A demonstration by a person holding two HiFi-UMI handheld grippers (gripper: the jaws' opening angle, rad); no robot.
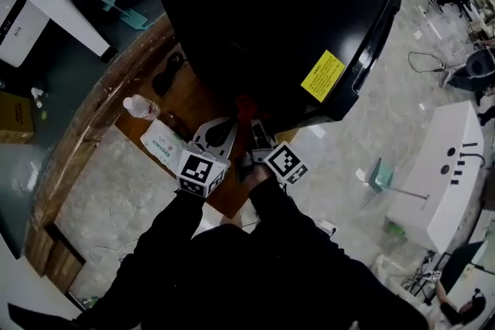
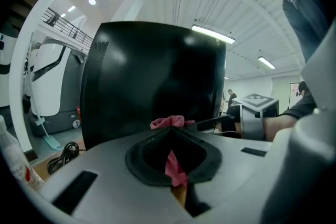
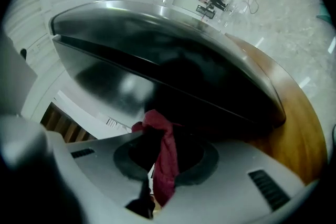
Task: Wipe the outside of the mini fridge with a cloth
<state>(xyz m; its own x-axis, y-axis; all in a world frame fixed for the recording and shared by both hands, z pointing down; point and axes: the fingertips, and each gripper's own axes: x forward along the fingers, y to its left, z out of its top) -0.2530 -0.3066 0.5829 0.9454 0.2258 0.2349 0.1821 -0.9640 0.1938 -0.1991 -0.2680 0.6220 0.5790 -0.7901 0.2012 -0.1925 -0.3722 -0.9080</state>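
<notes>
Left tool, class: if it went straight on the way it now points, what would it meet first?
The black side of the fridge, straight ahead. The left tool is shut on a pink cloth, whose bunched end at the tip would probably touch the fridge first; the gap is hard to judge.

No word or number is showing sharply enough to be read. A yellow label (image 1: 322,76) is sitting on the fridge (image 1: 255,4), carrying dark print too small to make out. A white packet (image 1: 162,141) on the table (image 1: 93,116) is bearing green lettering and a red mark, both illegible. Black-and-white square markers are facing up on the cubes of the left gripper (image 1: 229,124) and the right gripper (image 1: 252,126). In the right gripper view, a white patch with barcode-like stripes (image 3: 112,123) is showing under the fridge's edge, unreadable; what it is standing on cannot be told.
</notes>
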